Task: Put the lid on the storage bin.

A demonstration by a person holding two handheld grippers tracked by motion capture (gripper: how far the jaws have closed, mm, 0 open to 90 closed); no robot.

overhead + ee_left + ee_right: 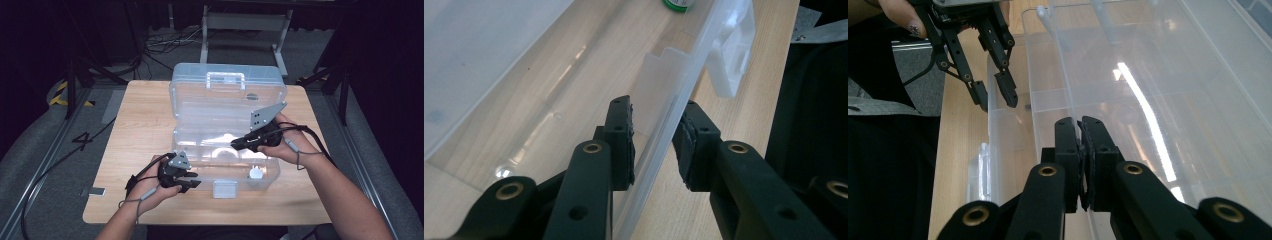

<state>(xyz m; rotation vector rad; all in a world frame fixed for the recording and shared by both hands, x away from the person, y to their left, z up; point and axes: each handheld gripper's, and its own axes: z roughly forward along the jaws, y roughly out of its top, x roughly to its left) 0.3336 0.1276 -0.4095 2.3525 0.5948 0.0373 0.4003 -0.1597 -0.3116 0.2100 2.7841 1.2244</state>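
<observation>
On the wooden counter [140, 115] stands a clear plastic box [225, 150] with its lid [227, 95] swung up and back, the handle at the far edge. Its white latch [225, 189] hangs off the near wall. Inside, near the right front corner, lies a small round white thing [256, 173].

At the near left corner, the left claw [192, 181] straddles the box's front wall, one finger inside and one outside. Seen from the left gripper view, the claw [655, 135] is released: the pads stand just apart from the thin wall, not pressing it.

Over the right side of the box, the right claw [235, 144] reaches in from the right. From the right gripper view, that claw [1081, 131] is clenched, pads together; whether the thin edge of the box's wall is caught between them I cannot tell.
</observation>
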